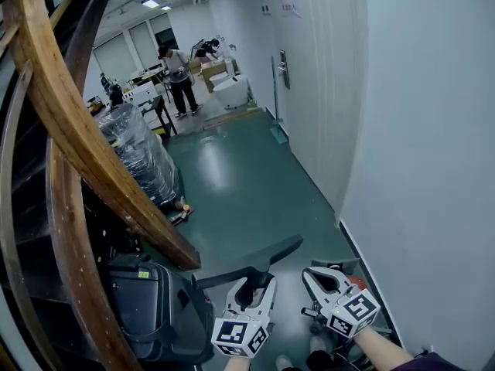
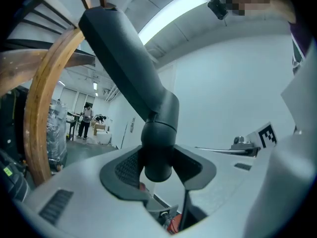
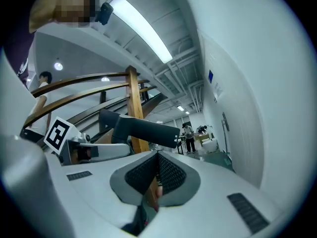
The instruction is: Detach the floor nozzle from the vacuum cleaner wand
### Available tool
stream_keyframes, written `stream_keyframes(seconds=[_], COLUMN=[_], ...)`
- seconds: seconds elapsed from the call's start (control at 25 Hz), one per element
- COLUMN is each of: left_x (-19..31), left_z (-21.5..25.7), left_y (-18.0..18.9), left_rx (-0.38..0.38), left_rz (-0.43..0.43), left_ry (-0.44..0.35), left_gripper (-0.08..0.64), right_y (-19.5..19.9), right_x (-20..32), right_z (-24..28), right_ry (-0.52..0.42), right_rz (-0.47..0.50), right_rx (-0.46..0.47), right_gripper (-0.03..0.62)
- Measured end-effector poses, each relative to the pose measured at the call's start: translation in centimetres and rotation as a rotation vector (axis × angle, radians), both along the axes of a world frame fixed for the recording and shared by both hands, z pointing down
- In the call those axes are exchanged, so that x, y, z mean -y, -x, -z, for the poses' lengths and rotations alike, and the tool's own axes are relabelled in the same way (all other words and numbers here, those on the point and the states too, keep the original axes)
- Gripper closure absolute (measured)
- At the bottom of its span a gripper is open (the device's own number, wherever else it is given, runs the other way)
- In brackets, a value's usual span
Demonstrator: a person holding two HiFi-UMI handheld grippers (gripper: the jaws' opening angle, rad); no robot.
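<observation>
My left gripper (image 1: 254, 284) is shut on the round neck of a dark grey floor nozzle (image 1: 255, 261) and holds it up. The nozzle's long flat head runs from lower left to upper right above the jaws. In the left gripper view the pads (image 2: 129, 167) press on the neck (image 2: 158, 152), which widens as it slants up and left. My right gripper (image 1: 317, 273) hovers just right of it, shut and empty; its pads (image 3: 166, 175) meet with nothing between. From there the nozzle head (image 3: 141, 128) shows beyond, with the left gripper (image 3: 84, 150) under it. I cannot make out the wand.
Curved wooden stair rails (image 1: 77, 145) crowd the left. A dark case (image 1: 155, 308) stands on the green floor (image 1: 247, 192) below them, and a plastic-wrapped stack (image 1: 143, 153) behind. A white wall (image 1: 418, 130) runs along the right. People (image 1: 179, 79) work far down the corridor.
</observation>
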State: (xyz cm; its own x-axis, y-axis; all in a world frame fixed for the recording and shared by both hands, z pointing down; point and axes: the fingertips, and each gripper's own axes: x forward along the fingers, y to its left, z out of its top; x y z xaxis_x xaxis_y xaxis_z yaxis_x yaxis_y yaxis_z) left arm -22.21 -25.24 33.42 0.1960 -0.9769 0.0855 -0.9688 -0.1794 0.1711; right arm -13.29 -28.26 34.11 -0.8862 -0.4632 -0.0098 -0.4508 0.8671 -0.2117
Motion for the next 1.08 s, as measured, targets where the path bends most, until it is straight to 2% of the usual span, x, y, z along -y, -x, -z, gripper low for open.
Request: stream_keyframes(seconds=[0.16, 0.44, 1.08], left_x=[-0.6, -0.8, -0.6], left_z=[2.6, 4.7, 3.9], left_y=[-0.6, -1.0, -0.7], left_rx=[0.030, 0.062, 0.041], left_rz=[-0.004, 0.007, 0.008], left_ry=[-0.050, -0.092, -0.082], left_gripper=[0.380, 0.380, 0.380], right_y=[0.0, 0.1, 0.3], right_x=[-0.6, -0.9, -0.5], right_z=[3.0, 5.8, 5.3], right_ry=[-0.068, -0.120, -0.128], right_rz=[-0.010, -0.007, -0.013], right_rx=[0.035, 0.068, 0.050], right_gripper=[0.575, 0.576, 0.575])
